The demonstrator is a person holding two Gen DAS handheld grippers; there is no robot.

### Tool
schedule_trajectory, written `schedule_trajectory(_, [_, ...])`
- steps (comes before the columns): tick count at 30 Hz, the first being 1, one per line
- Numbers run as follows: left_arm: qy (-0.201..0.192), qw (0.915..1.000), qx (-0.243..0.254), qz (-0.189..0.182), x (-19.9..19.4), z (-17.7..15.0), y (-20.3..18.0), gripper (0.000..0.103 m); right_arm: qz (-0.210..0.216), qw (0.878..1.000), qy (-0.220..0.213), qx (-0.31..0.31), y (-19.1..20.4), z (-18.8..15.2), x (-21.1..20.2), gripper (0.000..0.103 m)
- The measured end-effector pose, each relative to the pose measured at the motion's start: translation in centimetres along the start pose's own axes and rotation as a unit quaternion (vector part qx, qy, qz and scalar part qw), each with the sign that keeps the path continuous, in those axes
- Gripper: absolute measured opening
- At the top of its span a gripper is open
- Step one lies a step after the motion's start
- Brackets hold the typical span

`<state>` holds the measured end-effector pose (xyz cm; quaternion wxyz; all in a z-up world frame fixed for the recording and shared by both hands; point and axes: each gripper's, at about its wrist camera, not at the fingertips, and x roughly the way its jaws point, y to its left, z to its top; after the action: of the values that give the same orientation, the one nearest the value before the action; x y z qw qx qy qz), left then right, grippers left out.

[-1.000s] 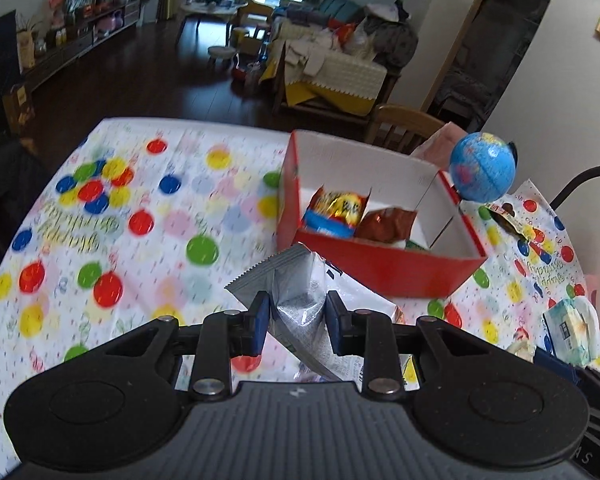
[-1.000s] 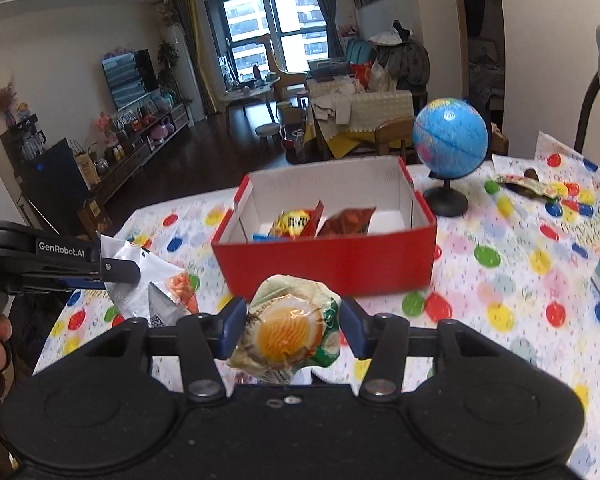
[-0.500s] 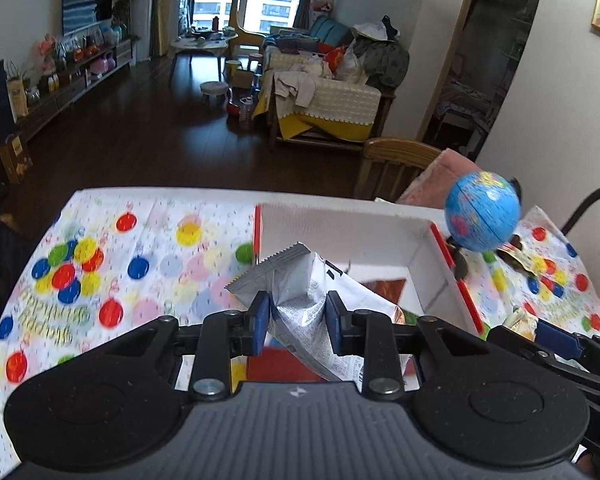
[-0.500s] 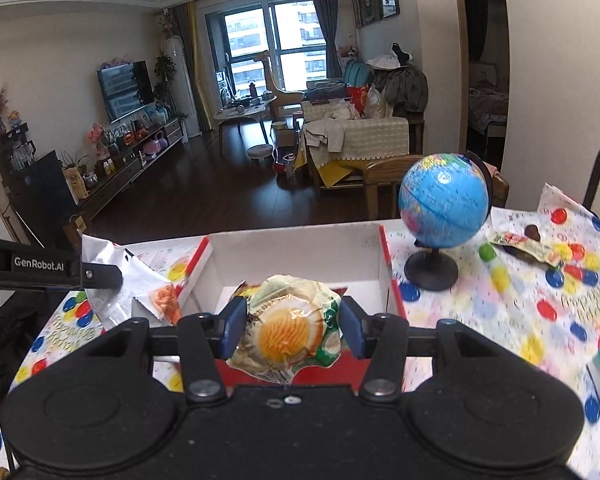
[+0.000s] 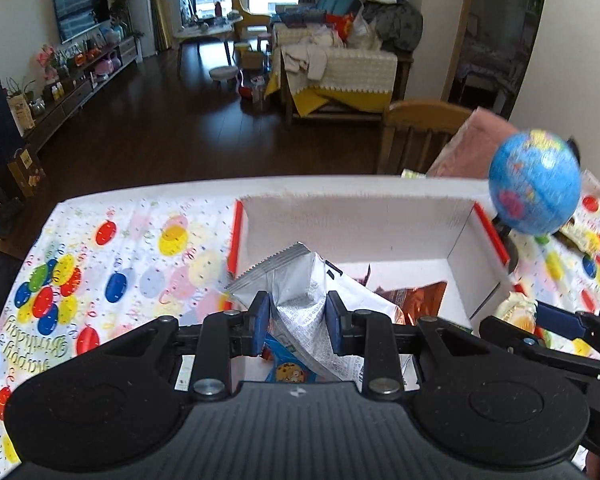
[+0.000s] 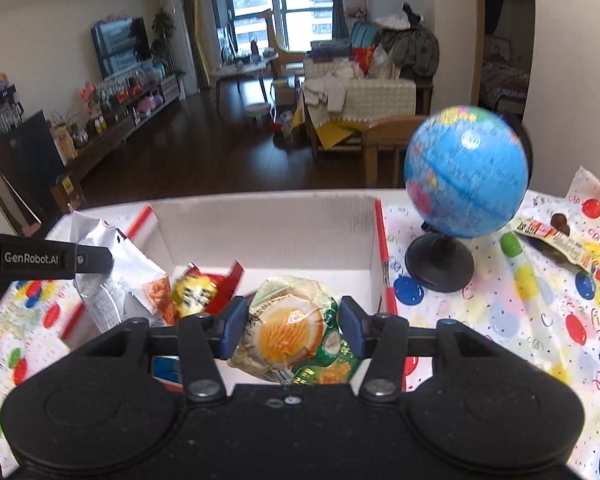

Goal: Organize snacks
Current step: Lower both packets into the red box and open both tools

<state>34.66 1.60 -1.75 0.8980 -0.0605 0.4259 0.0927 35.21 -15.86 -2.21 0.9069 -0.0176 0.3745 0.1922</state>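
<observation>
A red box with white inside walls [image 5: 352, 220] [image 6: 268, 224] stands on the balloon-print tablecloth. My left gripper [image 5: 298, 322] is shut on a silver snack pouch [image 5: 300, 292], held over the box's left part. The same silver pouch [image 6: 108, 276] shows at left in the right wrist view. My right gripper [image 6: 294, 326] is shut on a round green-and-yellow snack pack [image 6: 292, 330], held over the box's near right part. Inside the box lie a yellow-red packet [image 6: 198, 290], a brown packet [image 5: 418, 300] and a blue packet [image 5: 288, 368].
A small blue globe [image 6: 464, 172] on a black stand sits just right of the box. A green marker [image 6: 514, 246] and a wrapped snack bar [image 6: 556, 242] lie on the cloth further right. A wooden chair [image 5: 420, 132] stands behind the table's far edge.
Both grippers have moved forward from the near side of the table to over the box, each still holding its snack. The box and the globe look larger and closer.
</observation>
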Motion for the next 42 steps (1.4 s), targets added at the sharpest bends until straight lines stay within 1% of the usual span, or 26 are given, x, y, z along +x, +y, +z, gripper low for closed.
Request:
schedule_trajectory(5, [0.025,0.9996,0.009,-0.002,2.6,-0.3,-1.0,0.029,0.003,1.000,0.027,-0.003,-0.6,-0.7,2.2,0.049])
schedule_trajectory(10, [0.044,0.9984,0.035,-0.010,4.3,-1.1,-2.2,0.029,0.013,0.999,0.050,-0.009,-0.9,-1.3,3.8,0.050])
schedule_trajectory(12, [0.049,0.9977,0.046,-0.006,4.9,-1.5,-2.7,0.029,0.018,0.998,0.058,-0.014,-0.9,-1.4,4.4,0.050])
schedule_trajectory(18, [0.068,0.9960,0.057,0.001,6.2,-2.4,-3.1,0.029,0.011,0.997,0.060,-0.039,-0.1,-1.7,4.4,0.051])
schedule_trajectory(21, [0.072,0.9958,0.057,0.006,6.5,-2.8,-2.8,0.030,0.012,0.997,0.059,-0.043,-0.1,-1.6,4.4,0.050])
schedule_trajectory(22, [0.073,0.9956,0.057,0.008,6.5,-2.9,-2.8,0.030,0.011,0.997,0.060,-0.043,-0.1,-1.6,4.3,0.048])
schedule_trajectory(28, [0.084,0.9950,0.052,0.008,6.2,-3.3,-2.2,0.032,0.010,0.997,0.060,-0.038,-0.4,-1.8,4.0,0.051])
schedule_trajectory(29, [0.086,0.9951,0.048,0.004,6.1,-3.3,-2.1,0.035,0.009,0.998,0.059,-0.037,-0.4,-1.8,3.9,0.053])
schedule_trajectory(30, [0.088,0.9951,0.044,0.003,5.9,-3.4,-2.0,0.046,0.008,0.998,0.057,-0.037,-0.3,-1.9,3.6,0.054])
schedule_trajectory(32, [0.082,0.9959,0.037,-0.003,5.4,-3.4,-1.6,0.059,0.007,0.998,0.054,-0.034,-0.3,-2.0,3.1,0.057])
schedule_trajectory(33, [0.077,0.9964,0.033,-0.006,4.9,-3.5,-1.5,0.061,0.006,0.998,0.052,-0.033,-0.3,-2.0,2.7,0.057])
schedule_trajectory(35, [0.075,0.9967,0.028,-0.012,4.3,-3.6,-1.3,0.061,0.003,0.998,0.047,-0.031,-0.2,-2.1,2.0,0.061])
schedule_trajectory(37, [0.070,0.9971,0.024,-0.019,3.4,-3.6,-1.1,0.061,0.000,0.999,0.041,-0.028,-0.1,-2.1,1.0,0.062])
schedule_trajectory(38, [0.066,0.9973,0.024,-0.022,2.9,-3.6,-1.1,0.062,-0.001,0.999,0.038,-0.027,0.0,-2.1,0.5,0.063])
schedule_trajectory(39, [0.062,0.9975,0.024,-0.023,2.4,-3.7,-1.1,0.065,-0.003,0.999,0.034,-0.027,0.1,-2.1,-0.1,0.064])
schedule_trajectory(40, [0.058,0.9977,0.025,-0.025,1.9,-3.7,-1.0,0.066,-0.006,0.999,0.029,-0.026,0.1,-2.1,-0.7,0.064])
schedule_trajectory(42, [0.051,0.9979,0.024,-0.031,0.8,-3.9,-0.8,0.067,-0.011,0.999,0.021,-0.025,0.4,-2.2,-1.8,0.069])
